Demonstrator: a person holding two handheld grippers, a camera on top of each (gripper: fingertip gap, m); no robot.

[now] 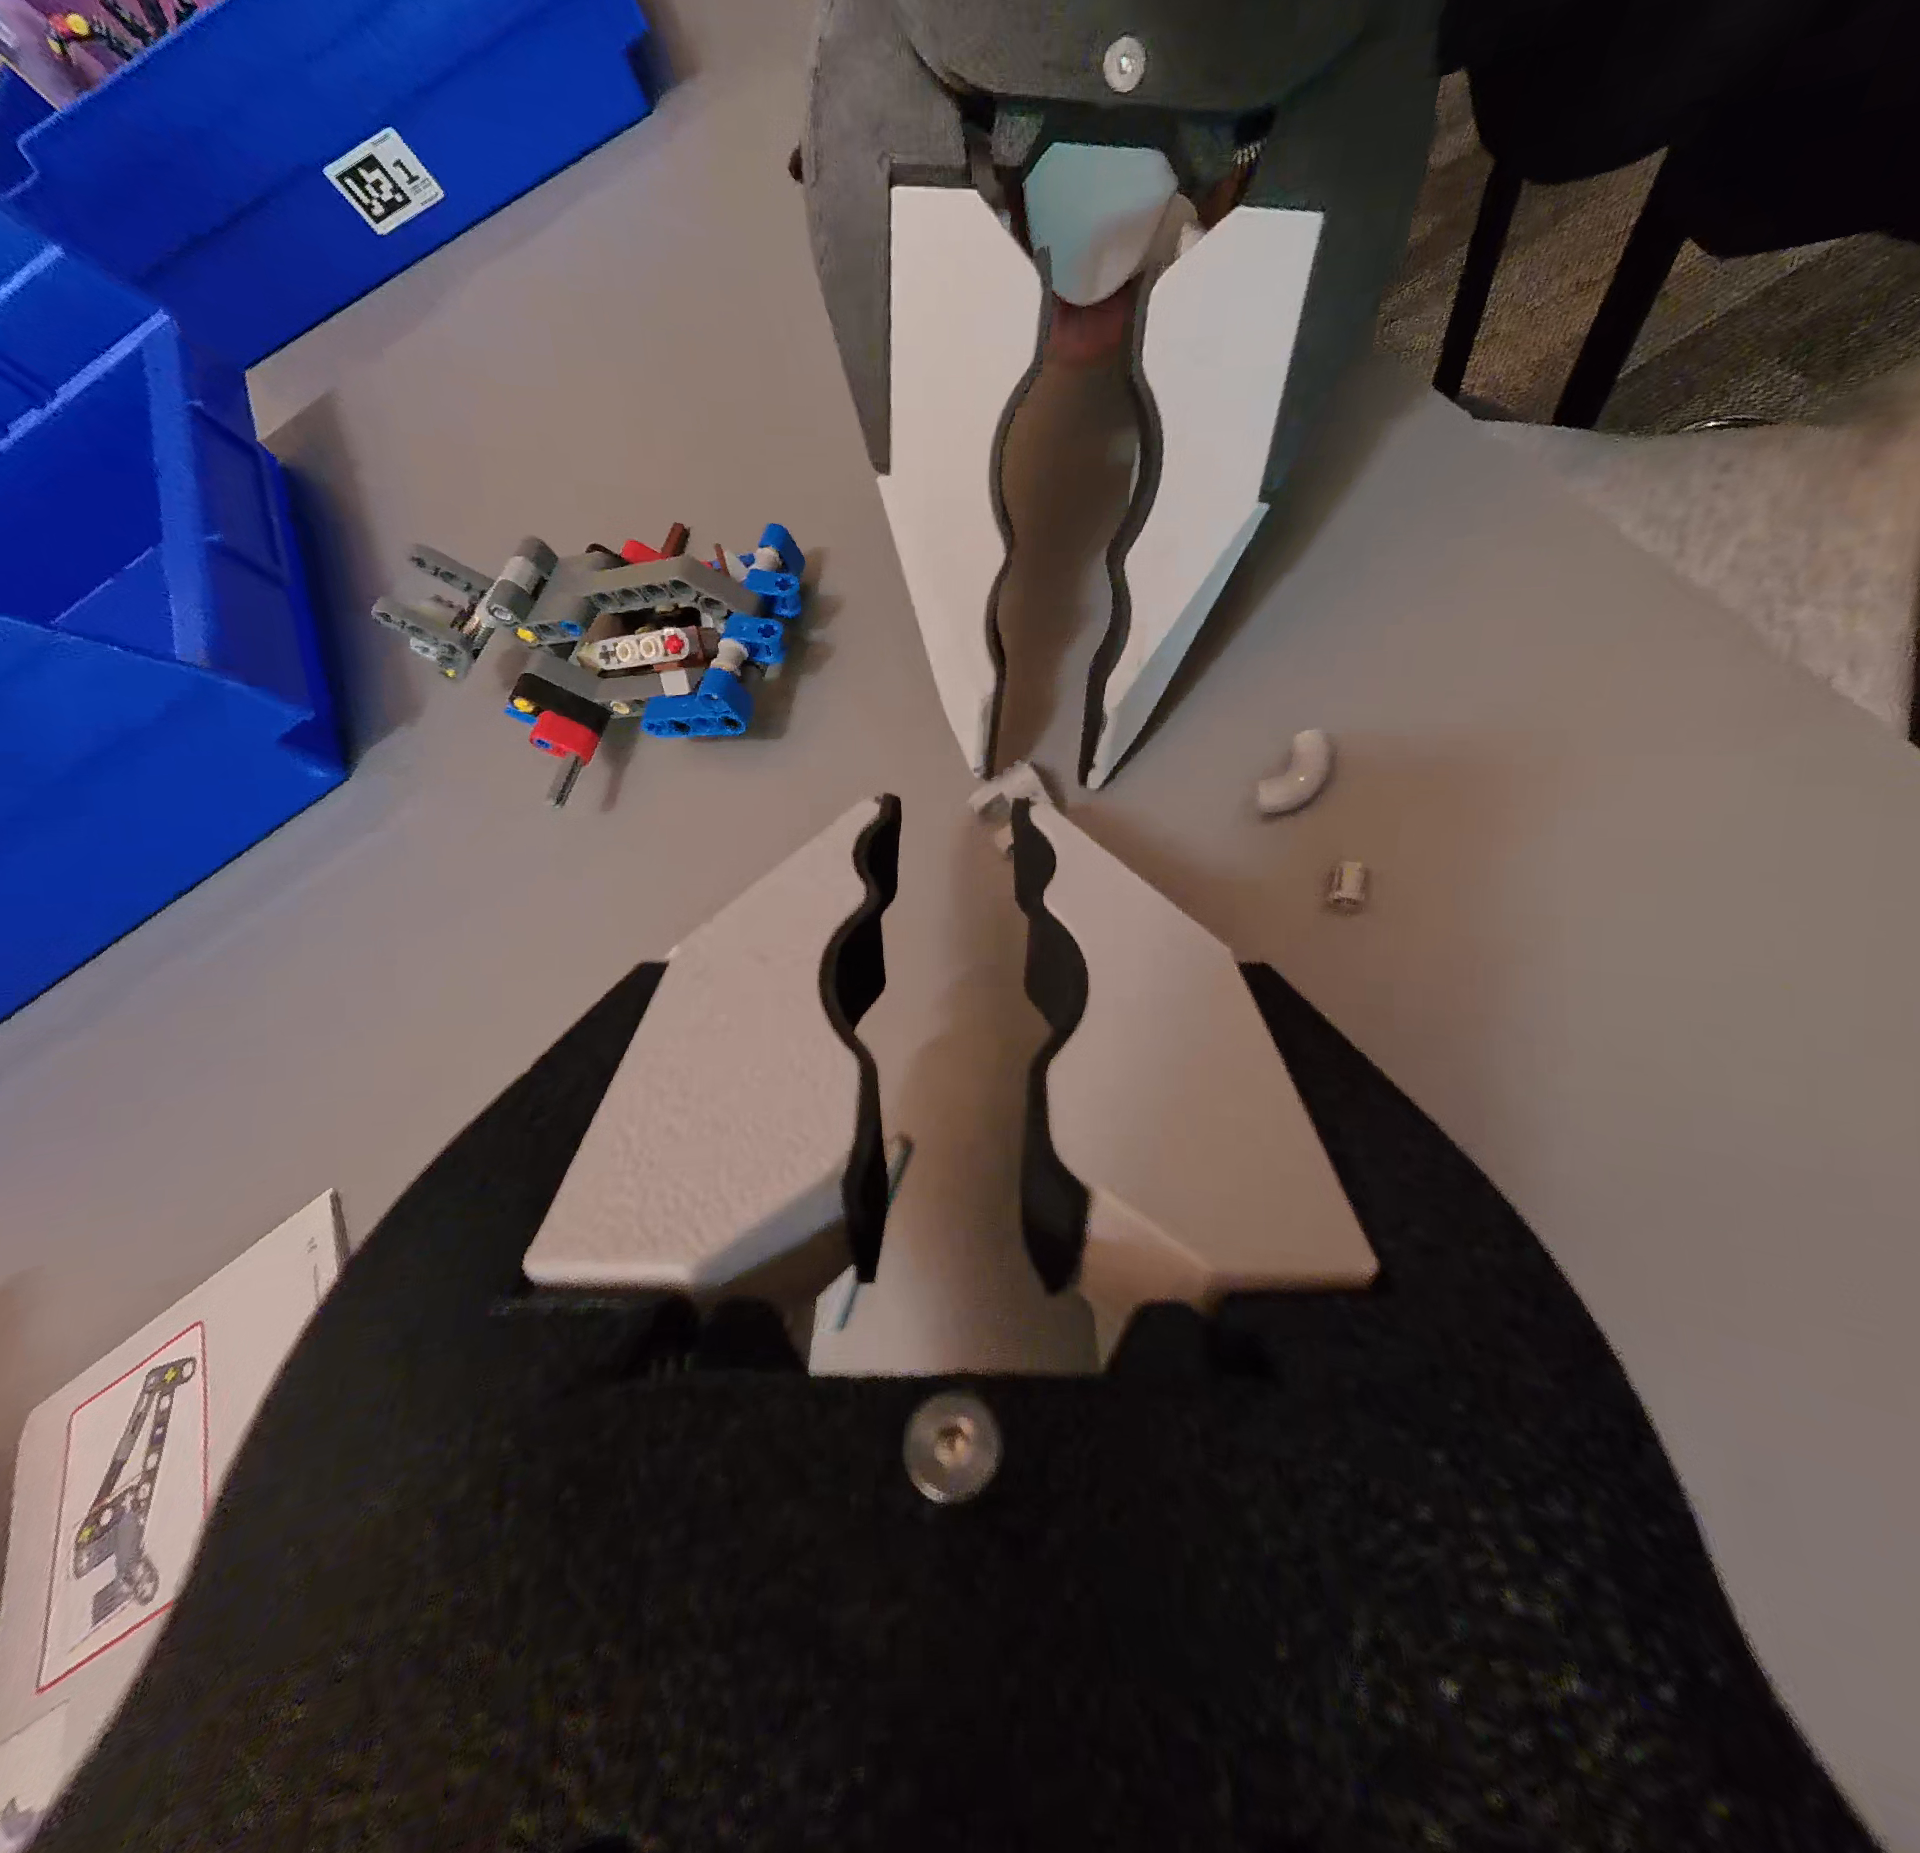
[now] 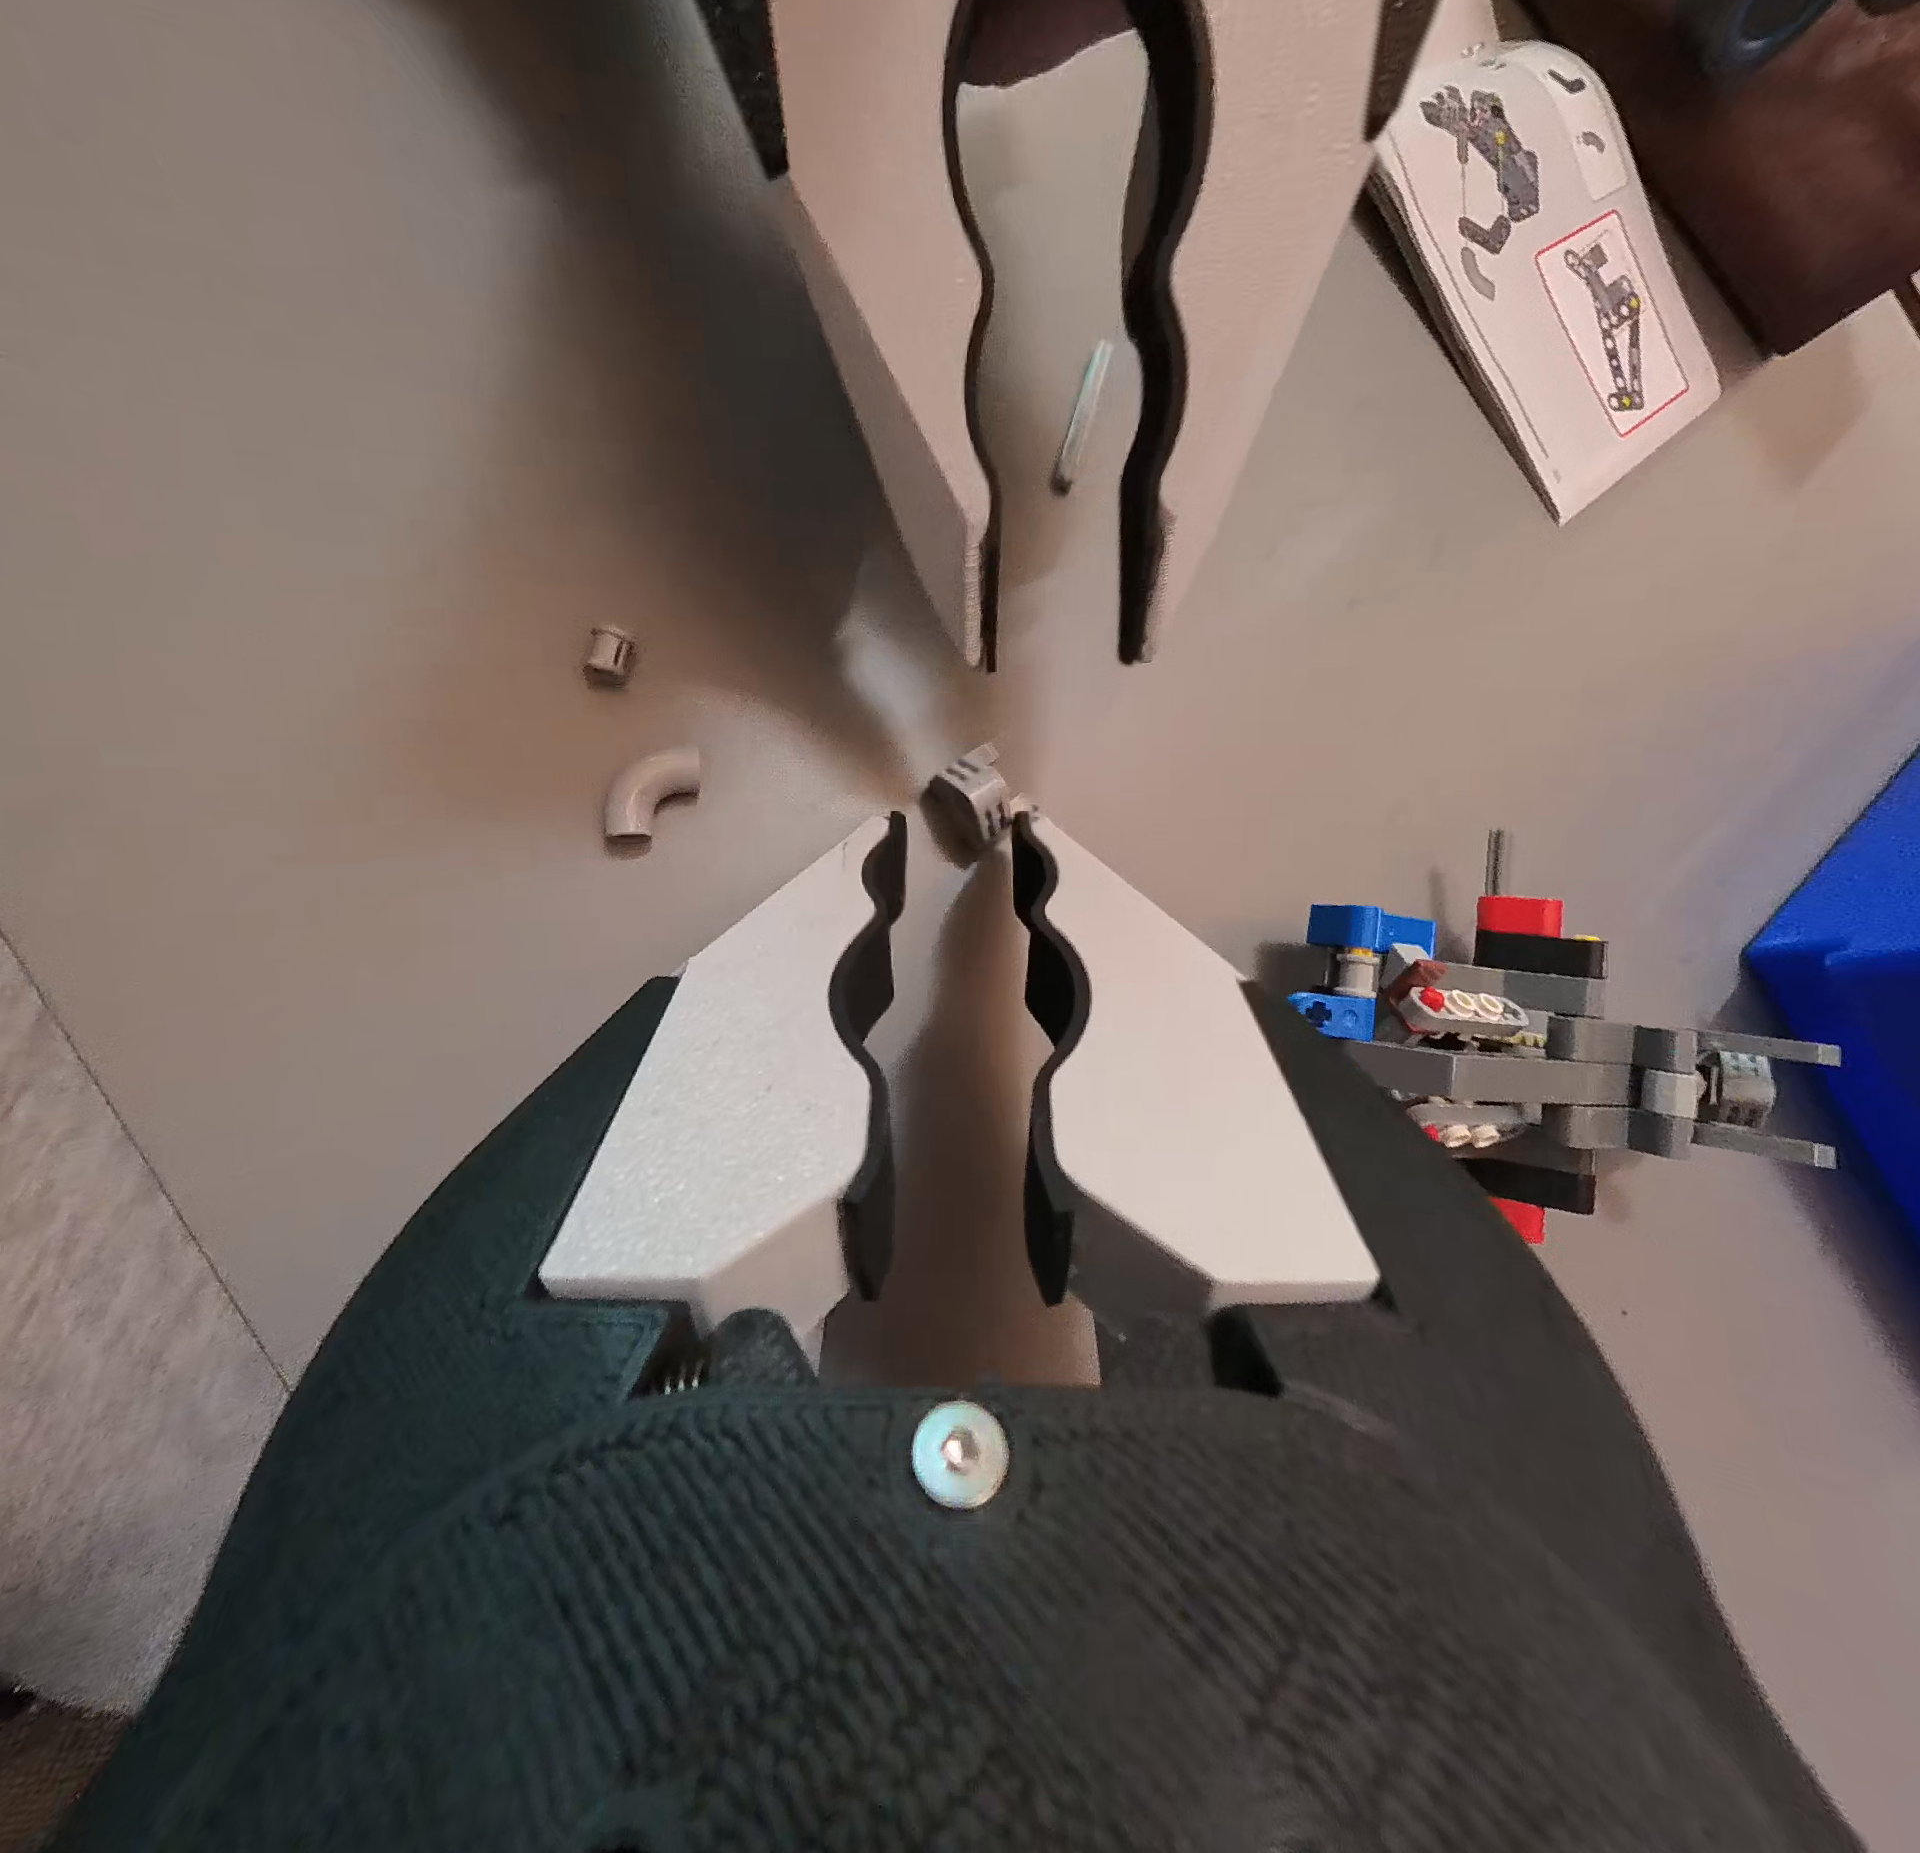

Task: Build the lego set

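- Both tongs are seen tip to tip at frame centre. The left gripper (image 1: 951, 811) and right gripper (image 2: 956, 827) stand narrowly parted, nothing clamped.
- A small grey piece (image 2: 971, 801) lies between the two sets of tips, apparently touching the right gripper's right-hand fingertip (image 2: 1029, 837); no second pad is seen pressing.
- Risk judged: the piece could be flicked across the table (image 1: 1558, 1076), since only one pad bears on it.
- Risk judged: opposing tips could collide.
- Loose grey elbow (image 1: 1294, 773) and bush (image 1: 1348, 884) nearby could be scattered; the brick model (image 1: 634, 640) lies well clear.

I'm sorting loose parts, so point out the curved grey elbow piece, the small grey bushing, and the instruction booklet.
curved grey elbow piece (image 2: 646, 795), right wrist view, middle of its bend.
small grey bushing (image 2: 608, 656), right wrist view, its barrel.
instruction booklet (image 2: 1538, 276), right wrist view, open white page.
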